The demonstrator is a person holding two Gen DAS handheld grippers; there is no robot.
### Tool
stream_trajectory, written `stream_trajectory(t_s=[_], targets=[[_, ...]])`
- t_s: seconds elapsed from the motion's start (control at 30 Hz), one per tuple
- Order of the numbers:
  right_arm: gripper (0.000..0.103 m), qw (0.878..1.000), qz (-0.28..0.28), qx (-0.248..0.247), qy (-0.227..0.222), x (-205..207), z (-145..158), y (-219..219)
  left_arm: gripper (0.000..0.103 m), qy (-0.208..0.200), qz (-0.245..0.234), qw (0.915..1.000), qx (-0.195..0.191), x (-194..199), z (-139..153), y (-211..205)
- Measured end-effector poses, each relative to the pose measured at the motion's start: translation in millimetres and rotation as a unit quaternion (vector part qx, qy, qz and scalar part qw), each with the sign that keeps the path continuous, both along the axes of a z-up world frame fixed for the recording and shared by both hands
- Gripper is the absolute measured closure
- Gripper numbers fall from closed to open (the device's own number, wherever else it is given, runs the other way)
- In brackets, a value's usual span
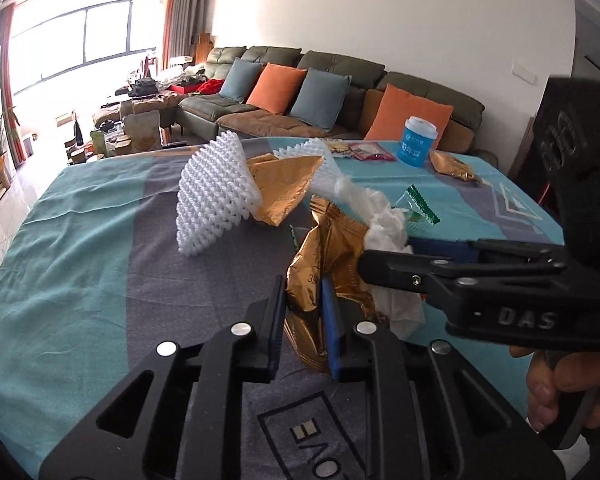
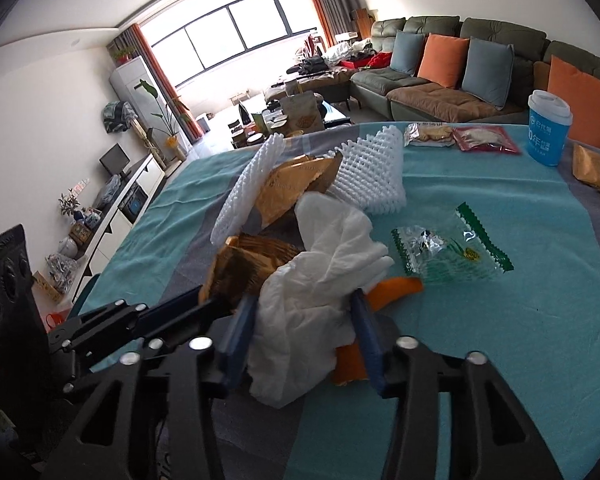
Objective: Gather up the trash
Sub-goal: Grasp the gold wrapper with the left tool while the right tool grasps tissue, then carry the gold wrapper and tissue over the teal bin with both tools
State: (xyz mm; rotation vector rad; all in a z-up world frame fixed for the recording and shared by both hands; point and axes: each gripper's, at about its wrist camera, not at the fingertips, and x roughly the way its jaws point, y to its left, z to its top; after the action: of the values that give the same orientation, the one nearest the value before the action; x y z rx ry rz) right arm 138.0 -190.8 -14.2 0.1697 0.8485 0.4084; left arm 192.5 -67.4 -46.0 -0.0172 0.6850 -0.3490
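Note:
My left gripper is shut on a crumpled gold foil wrapper just above the teal and grey tablecloth. My right gripper grips a crumpled white tissue, its jaws still fairly wide around the wad; an orange peel lies under it. The right gripper also shows in the left wrist view, pressed beside the foil wrapper. Two white foam fruit nets and another gold wrapper lie just beyond. A clear green-edged wrapper lies to the right.
A blue paper cup stands at the far right of the table, with snack packets and a gold packet near it. A sofa with cushions stands behind the table.

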Motion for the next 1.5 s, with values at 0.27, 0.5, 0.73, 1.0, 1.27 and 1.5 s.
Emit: stream_trajectory(t_s=[0.27,0.5,0.73,1.0,1.27,1.5], targets=[[0.087,1.000,-0.004,0.017,-0.017,-12,10,-5,0.088,-0.010,0.006,0.9988,-0.047,-11,16,20],[0.088,0.999,-0.011,0.025,-0.045,-22,32,-12,0.088,-0.034,0.019,0.9965,-0.074,-24,39,41],[0.088,0.997,0.019,0.013,-0.077,-32,55,8,0.088,-0.059,0.056,0.9937,-0.078,-40,58,69],[0.088,0.990,0.090,0.008,-0.105,-36,77,65,0.088,-0.093,0.144,0.9834,-0.059,-76,80,135],[0.088,0.975,0.185,0.012,-0.124,-41,97,144,0.088,-0.120,0.262,0.9565,-0.043,-130,99,226],[0.088,0.954,0.281,0.019,-0.104,-36,96,228,0.088,-0.126,0.352,0.9275,-0.014,-180,102,295]])
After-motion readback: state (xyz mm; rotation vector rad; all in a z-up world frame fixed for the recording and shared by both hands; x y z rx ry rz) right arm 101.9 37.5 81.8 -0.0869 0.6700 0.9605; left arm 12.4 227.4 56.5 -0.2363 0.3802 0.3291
